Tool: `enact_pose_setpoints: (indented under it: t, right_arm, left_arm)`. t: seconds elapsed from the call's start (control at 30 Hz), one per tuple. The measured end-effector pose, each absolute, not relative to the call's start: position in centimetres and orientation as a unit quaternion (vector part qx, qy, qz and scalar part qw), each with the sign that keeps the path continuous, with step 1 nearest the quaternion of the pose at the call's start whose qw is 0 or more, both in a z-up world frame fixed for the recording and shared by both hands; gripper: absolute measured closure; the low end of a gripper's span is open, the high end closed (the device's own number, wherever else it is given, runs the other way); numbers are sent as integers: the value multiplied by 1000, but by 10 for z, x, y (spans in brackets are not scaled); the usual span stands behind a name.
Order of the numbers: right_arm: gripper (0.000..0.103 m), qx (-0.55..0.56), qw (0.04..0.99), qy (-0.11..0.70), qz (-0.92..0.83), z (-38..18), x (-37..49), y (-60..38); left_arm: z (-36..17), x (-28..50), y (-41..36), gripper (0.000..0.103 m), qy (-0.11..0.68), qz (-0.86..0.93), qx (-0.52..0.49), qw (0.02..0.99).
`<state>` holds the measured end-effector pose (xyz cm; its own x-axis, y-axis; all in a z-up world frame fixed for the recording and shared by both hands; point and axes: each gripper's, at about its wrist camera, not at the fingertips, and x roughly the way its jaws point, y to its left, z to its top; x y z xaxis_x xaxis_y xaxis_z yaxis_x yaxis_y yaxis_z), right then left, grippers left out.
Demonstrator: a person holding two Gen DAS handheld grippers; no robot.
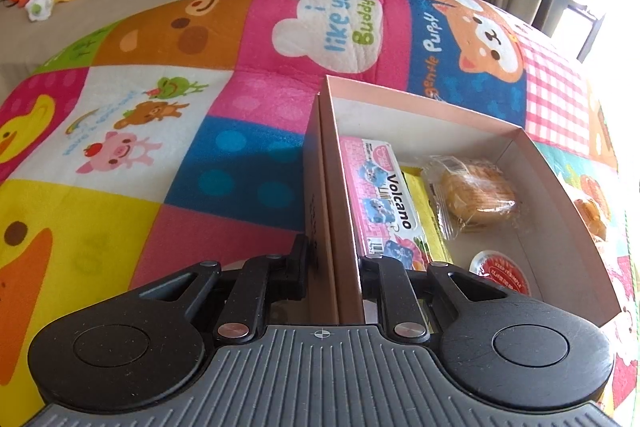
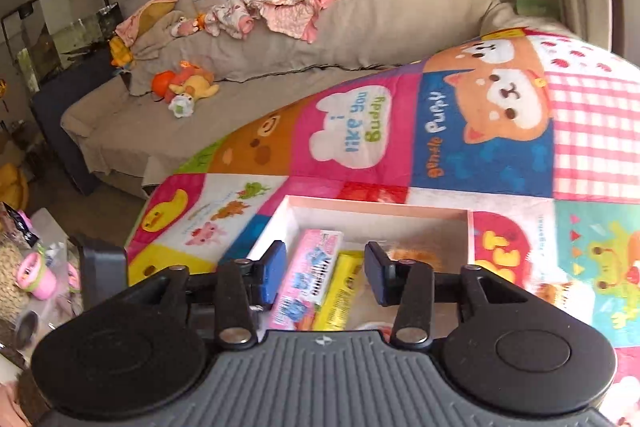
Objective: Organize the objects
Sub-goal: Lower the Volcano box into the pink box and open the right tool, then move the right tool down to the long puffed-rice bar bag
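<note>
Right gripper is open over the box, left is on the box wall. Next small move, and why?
Probably pull the right gripper back out of the box to fetch another item: its jaws are open and empty above the pink Volcano pack and yellow pack, while the left gripper steadies the wall.

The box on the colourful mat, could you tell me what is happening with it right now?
A person is tidying snacks into the box. The left gripper is clamped on its side wall, steadying it. The right gripper hangs open above the pink Volcano pack and yellow pack, gripping nothing. A wrapped pastry lies inside too.
</note>
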<state>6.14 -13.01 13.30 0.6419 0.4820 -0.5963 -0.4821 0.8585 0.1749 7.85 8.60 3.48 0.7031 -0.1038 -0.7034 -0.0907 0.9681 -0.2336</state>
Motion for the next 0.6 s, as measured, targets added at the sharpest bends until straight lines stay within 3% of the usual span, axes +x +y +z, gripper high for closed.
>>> enact_pose_setpoints:
  t: [0.17, 0.27, 0.4, 0.6]
  right_arm:
    - [37, -63, 931, 309, 185, 117, 19, -187]
    - [34, -68, 927, 333, 156, 104, 3, -217]
    - [20, -54, 916, 373, 136, 84, -16, -248]
    - [17, -5, 885, 435, 166, 44, -27, -251]
  left_arm:
    - [35, 78, 86, 85, 386, -2, -124, 914]
    - [36, 79, 84, 85, 387, 1, -118, 914]
    - [36, 79, 80, 86, 388, 8, -113, 914]
    - [37, 78, 76, 86, 392, 11, -103, 914]
